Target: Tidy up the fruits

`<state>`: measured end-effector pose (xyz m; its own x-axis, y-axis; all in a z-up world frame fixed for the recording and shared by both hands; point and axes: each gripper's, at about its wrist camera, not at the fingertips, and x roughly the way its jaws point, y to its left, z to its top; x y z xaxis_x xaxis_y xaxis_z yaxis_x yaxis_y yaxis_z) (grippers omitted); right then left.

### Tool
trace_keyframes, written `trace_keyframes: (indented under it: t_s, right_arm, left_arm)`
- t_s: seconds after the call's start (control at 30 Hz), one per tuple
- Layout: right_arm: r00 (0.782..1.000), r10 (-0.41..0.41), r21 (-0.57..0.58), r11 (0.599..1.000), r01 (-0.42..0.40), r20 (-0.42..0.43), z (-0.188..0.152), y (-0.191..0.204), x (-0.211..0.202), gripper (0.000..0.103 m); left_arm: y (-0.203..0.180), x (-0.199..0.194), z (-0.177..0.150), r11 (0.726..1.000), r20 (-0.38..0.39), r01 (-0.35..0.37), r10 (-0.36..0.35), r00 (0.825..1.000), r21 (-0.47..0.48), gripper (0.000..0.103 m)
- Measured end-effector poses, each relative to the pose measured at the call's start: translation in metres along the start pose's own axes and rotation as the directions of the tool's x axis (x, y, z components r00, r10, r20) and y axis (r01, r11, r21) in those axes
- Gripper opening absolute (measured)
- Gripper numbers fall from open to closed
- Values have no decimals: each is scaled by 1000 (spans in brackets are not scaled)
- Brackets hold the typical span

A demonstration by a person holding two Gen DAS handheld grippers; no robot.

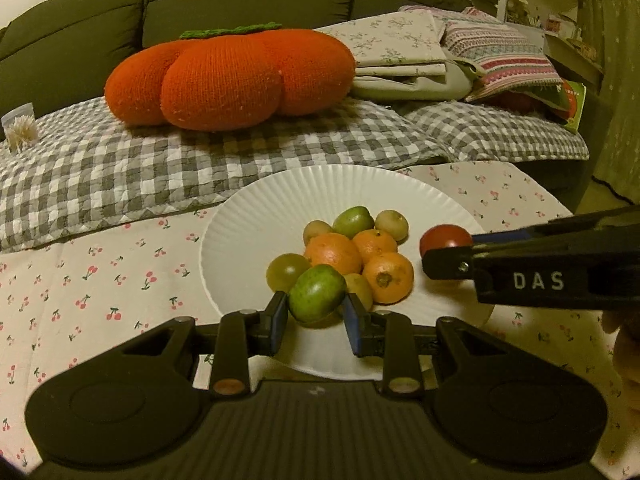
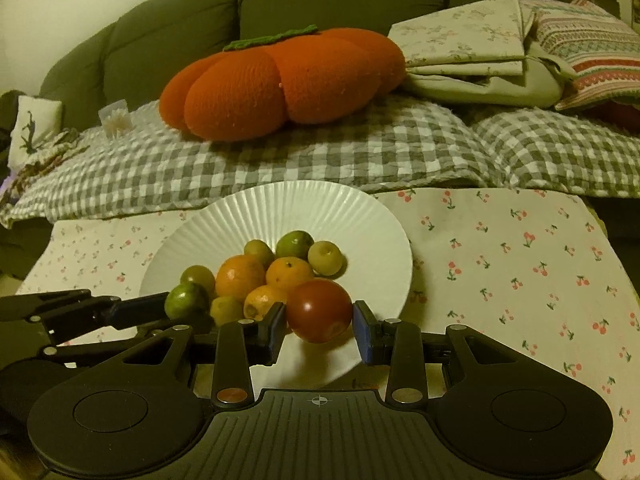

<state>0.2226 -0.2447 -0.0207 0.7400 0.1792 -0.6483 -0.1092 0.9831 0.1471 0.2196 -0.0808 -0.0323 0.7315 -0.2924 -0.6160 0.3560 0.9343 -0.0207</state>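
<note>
A white ribbed plate (image 1: 248, 216) (image 2: 360, 216) on the cherry-print cloth holds three oranges (image 1: 334, 252) (image 2: 240, 276) and several small green fruits (image 1: 286, 270). My left gripper (image 1: 316, 312) is shut on a green fruit (image 1: 317, 293) at the plate's near edge; it also shows in the right wrist view (image 2: 186, 300). My right gripper (image 2: 320, 320) is shut on a red tomato (image 2: 319, 310) over the plate's near right part; in the left wrist view the tomato (image 1: 445, 239) sits at the tip of that gripper, just right of the pile.
An orange knitted pumpkin cushion (image 1: 232, 76) lies on a grey checked blanket (image 1: 120, 168) behind the plate. Folded linens (image 1: 404, 52) and a striped pillow (image 1: 500, 56) lie at the back right. The cherry-print cloth (image 2: 520, 264) extends right of the plate.
</note>
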Motion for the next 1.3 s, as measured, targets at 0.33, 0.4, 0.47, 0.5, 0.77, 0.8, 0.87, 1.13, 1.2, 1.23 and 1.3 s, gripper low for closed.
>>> trace_keyframes:
  t_s: [0.33, 0.4, 0.47, 0.5, 0.77, 0.8, 0.87, 1.13, 1.2, 1.23, 1.3]
  right_arm:
    - [998, 20, 79, 997, -25, 64, 8, -12, -12, 55]
    - [997, 22, 96, 995, -29, 76, 12, -15, -17, 55]
    - [997, 25, 117, 993, -34, 79, 14, -17, -21, 55]
    - [997, 29, 126, 991, -39, 77, 15, -17, -23, 55]
    - [997, 49, 111, 992, -55, 61, 12, -1, -43, 61]
    - [996, 57, 103, 993, -63, 62, 11, 3, -47, 62]
    - [996, 61, 85, 994, -66, 60, 8, 11, -57, 68]
    - [998, 49, 3, 999, -49, 51, -18, 34, -101, 79]
    - [997, 53, -7, 999, -53, 48, -21, 37, -109, 86]
    - [997, 51, -10, 999, -50, 54, -21, 39, -113, 88]
    - [997, 31, -18, 999, -30, 67, -22, 42, -120, 98]
  left_arm:
    - [-3, -10, 0, 1000, 18, 12, -12, 1000, -23, 45]
    - [-4, -16, 1, 999, 22, 17, -17, 1000, -35, 46]
    - [-5, -23, 1, 998, 24, 23, -22, 999, -50, 48]
    - [-6, -27, 1, 998, 20, 19, -18, 1000, -57, 52]
    - [2, -63, -5, 988, -31, -79, 75, 997, -131, 71]
    - [5, -68, -7, 985, -39, -94, 89, 995, -146, 75]
    - [10, -78, -11, 976, -53, -135, 128, 990, -171, 81]
    - [19, -117, -22, 950, -63, -205, 195, 979, -235, 91]
    - [17, -128, -25, 946, -57, -221, 214, 975, -238, 94]
    - [17, -134, -27, 943, -53, -229, 223, 973, -243, 95]
    - [16, -144, -28, 936, -44, -243, 240, 970, -253, 97]
